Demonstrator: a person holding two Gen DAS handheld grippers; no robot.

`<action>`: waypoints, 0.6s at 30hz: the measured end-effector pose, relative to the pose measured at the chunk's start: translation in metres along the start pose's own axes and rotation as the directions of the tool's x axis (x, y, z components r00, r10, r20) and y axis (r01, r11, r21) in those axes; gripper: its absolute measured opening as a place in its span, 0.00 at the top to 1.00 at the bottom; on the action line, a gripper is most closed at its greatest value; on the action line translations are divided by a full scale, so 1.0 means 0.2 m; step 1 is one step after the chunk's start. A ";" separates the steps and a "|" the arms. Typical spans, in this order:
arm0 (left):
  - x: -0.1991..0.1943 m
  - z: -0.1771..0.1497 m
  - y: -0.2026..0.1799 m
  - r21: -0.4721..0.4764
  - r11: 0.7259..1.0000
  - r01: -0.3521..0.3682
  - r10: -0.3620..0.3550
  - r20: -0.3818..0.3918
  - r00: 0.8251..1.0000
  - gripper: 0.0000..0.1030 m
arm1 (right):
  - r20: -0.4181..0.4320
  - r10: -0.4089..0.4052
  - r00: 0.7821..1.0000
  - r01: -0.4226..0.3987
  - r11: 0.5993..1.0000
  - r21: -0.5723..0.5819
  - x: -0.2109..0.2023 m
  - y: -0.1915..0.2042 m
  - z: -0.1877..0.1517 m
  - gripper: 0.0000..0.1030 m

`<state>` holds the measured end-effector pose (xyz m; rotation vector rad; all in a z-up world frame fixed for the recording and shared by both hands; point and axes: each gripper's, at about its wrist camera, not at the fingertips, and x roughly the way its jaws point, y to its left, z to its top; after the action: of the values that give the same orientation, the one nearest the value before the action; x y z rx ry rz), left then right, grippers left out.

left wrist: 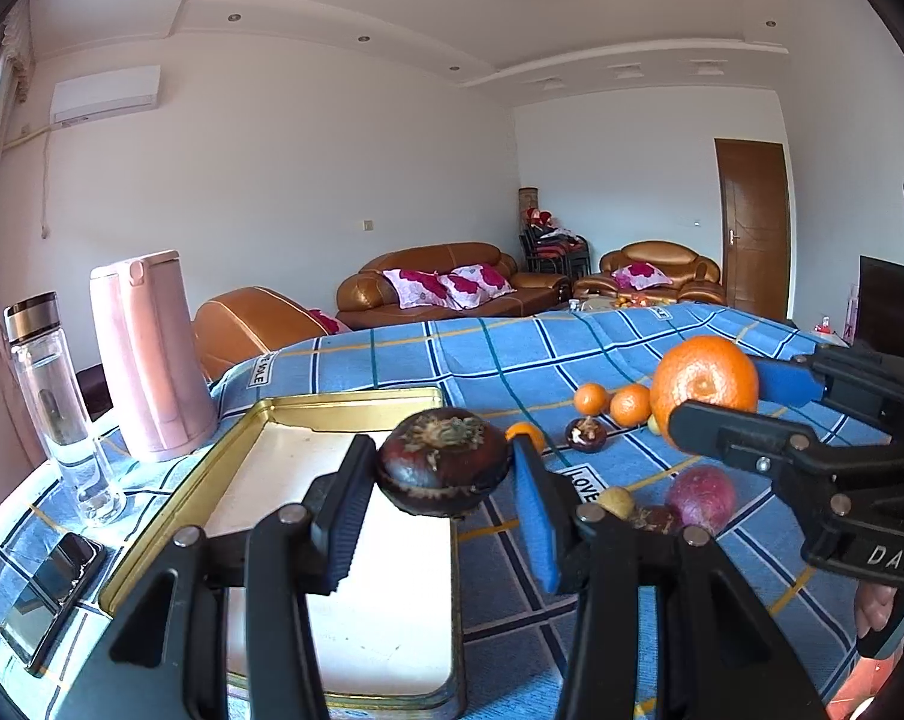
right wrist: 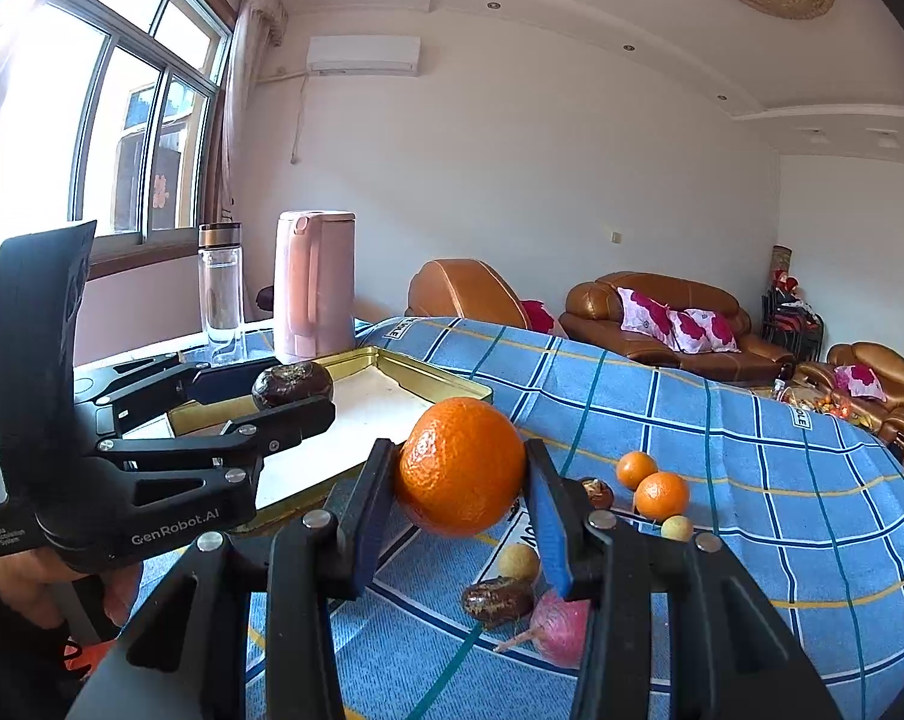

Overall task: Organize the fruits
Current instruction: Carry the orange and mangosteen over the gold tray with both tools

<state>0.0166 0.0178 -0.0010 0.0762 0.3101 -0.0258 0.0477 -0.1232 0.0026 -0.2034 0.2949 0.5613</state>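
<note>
left gripper (left wrist: 443,474) pinches mangosteen (left wrist: 443,459) above tray's (left wrist: 344,405) right edge | right gripper (right wrist: 460,474) clamps large orange (right wrist: 460,465) over bedspread (right wrist: 721,420) near tray | both round, firm, likely slippery: grip at widest girth

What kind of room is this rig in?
Most likely a home living room: brown leather sofas with floral cushions, a wall air conditioner, and a table under a blue checked cloth holding a pink kettle and fruit.

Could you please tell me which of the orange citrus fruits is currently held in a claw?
The large round orange, gripped between the right claw fingers above the blue checked cloth. The two small oranges lie loose on that cloth.
</note>
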 end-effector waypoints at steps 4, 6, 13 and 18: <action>0.01 0.01 0.04 -0.006 1.000 -0.016 0.016 -0.001 1.000 0.54 | -0.004 0.009 1.000 -0.009 1.000 -0.015 0.04 0.03 0.04 0.57; 0.01 0.01 0.06 -0.008 1.000 -0.025 0.025 -0.003 1.000 0.54 | -0.009 0.014 1.000 -0.014 1.000 -0.020 0.06 0.04 0.05 0.57; 0.03 0.02 0.11 -0.017 0.998 -0.053 0.052 -0.017 0.998 0.54 | -0.032 0.041 0.999 -0.042 0.999 -0.018 0.15 0.05 0.06 0.57; 0.06 0.02 0.16 -0.021 0.997 -0.070 0.069 -0.029 0.997 0.54 | -0.044 0.049 0.998 -0.051 0.998 -0.027 0.21 0.07 0.09 0.57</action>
<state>0.0296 0.0496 0.0013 0.0651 0.3361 0.0480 0.0783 -0.0865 0.0041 -0.2362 0.3348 0.6113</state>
